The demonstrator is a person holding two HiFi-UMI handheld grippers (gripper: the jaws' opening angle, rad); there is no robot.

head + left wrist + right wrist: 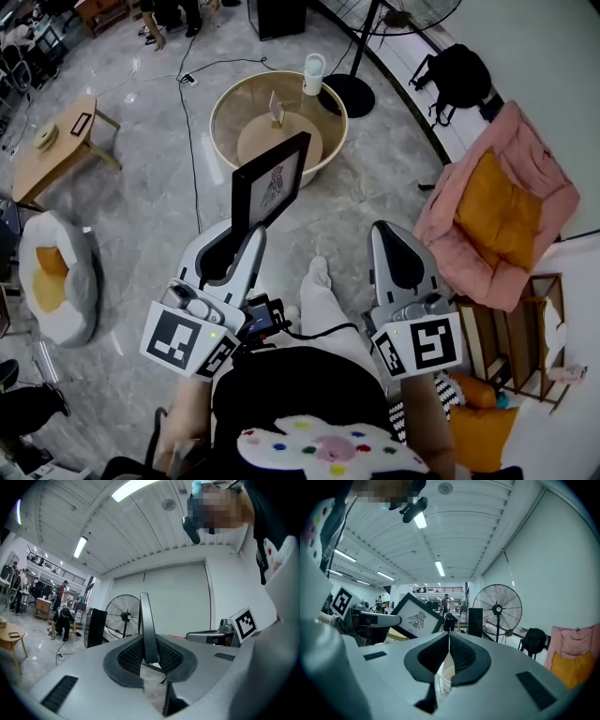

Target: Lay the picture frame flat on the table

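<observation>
The left tool [236, 246] is clenched on the lower edge of the picture frame [270, 183], its pads pressing both faces. The frame is in the air over the floor, on the near side of the round surface [225, 117] and not touching it. It stands on edge with its long axis nearly upright, leaning a little. Its printed face is turned toward the right tool [389, 236], which is closed and empty.

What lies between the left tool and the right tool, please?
In the head view, the person's leg and foot, over grey floor, lie between the left tool and right tool.
</observation>
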